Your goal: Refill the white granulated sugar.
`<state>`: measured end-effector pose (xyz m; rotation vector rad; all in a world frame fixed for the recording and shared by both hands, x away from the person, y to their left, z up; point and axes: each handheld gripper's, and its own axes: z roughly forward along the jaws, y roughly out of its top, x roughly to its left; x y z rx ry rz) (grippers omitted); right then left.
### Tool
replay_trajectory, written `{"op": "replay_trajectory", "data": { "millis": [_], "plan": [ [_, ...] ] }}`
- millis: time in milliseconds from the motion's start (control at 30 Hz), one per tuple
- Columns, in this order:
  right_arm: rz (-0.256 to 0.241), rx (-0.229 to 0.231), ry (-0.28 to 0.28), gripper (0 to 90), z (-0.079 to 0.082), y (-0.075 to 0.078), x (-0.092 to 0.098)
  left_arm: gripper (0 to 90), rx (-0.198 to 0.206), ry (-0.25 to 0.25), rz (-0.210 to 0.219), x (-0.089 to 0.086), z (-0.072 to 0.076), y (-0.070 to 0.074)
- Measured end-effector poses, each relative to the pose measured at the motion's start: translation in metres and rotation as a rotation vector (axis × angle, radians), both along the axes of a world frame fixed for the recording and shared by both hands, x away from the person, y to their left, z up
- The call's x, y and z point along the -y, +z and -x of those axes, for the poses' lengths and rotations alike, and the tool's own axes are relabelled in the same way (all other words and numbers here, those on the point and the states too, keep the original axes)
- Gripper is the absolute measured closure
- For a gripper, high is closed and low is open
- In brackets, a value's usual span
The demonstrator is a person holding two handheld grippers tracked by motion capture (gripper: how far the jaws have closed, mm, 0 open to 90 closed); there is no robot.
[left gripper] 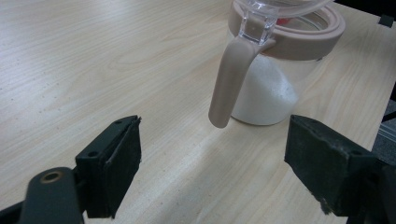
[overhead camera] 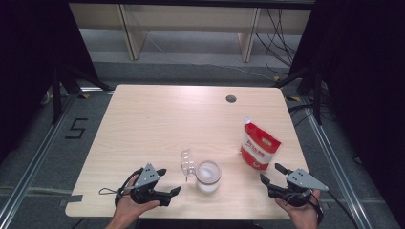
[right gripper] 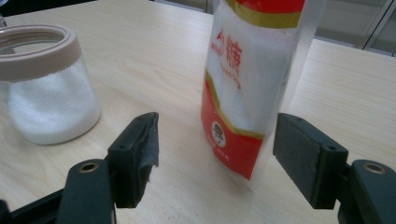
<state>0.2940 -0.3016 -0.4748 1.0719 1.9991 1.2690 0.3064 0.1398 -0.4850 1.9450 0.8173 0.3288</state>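
Pale wood-grain desk (overhead camera: 157,119) with a round cable hole (overhead camera: 231,98) toward 1 o'clock, grey carpeted floor (overhead camera: 191,57), a light wooden bench (overhead camera: 191,19) at 12 o'clock, black curtains (overhead camera: 358,71) at 3 and 9 o'clock, loose cables (overhead camera: 279,28) at 1 o'clock

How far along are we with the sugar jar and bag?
The clear glass jar with a beige rim holds white granules, its hinged lid open. The red-and-white bag stands upright beside it. Left gripper and right gripper are open, holding nothing. Closing the lid looks left.
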Motion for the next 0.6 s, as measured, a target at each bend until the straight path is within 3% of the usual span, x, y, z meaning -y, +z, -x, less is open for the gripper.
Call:
{"op": "replay_trajectory", "data": {
  "millis": [33,67,100,133,200,300,400,433,600],
  "plan": [
    [0.006,0.011,-0.001,32.0,0.001,0.0,-0.001,18.2,0.002,0.0,0.001,0.0,0.0,0.001],
    [-0.005,-0.009,-0.006,32.2,0.003,0.0,-0.002,18.2,-0.001,0.006,0.002,0.0,0.0,0.001],
    [0.018,0.017,0.009,32.2,0.002,-0.001,-0.001,18.2,0.001,0.005,0.006,0.0,0.0,0.001],
    [0.019,0.015,0.011,32.1,0.003,-0.001,-0.002,18.2,0.002,0.005,0.004,0.0,0.0,0.002],
    [-0.003,-0.027,-0.006,32.1,0.006,-0.001,-0.004,18.2,0.006,0.005,-0.004,0.0,0.0,0.002],
    [0.023,0.02,0.005,32.1,0.005,-0.001,-0.002,18.2,-0.002,0.011,0.007,0.001,-0.001,0.002],
    [0.014,-0.003,0.017,31.6,0.008,-0.001,-0.004,18.2,-0.004,0.015,-0.003,0.0,0.0,0.002],
    [-0.004,-0.028,-0.002,31.6,0.011,-0.001,-0.006,18.2,-0.004,0.019,0.001,0.001,0.0,0.002],
    [0.021,-0.025,0.037,31.6,0.013,-0.003,-0.01,18.2,-0.003,0.021,0.003,0.0,0.0,0.004]
  ]
}}
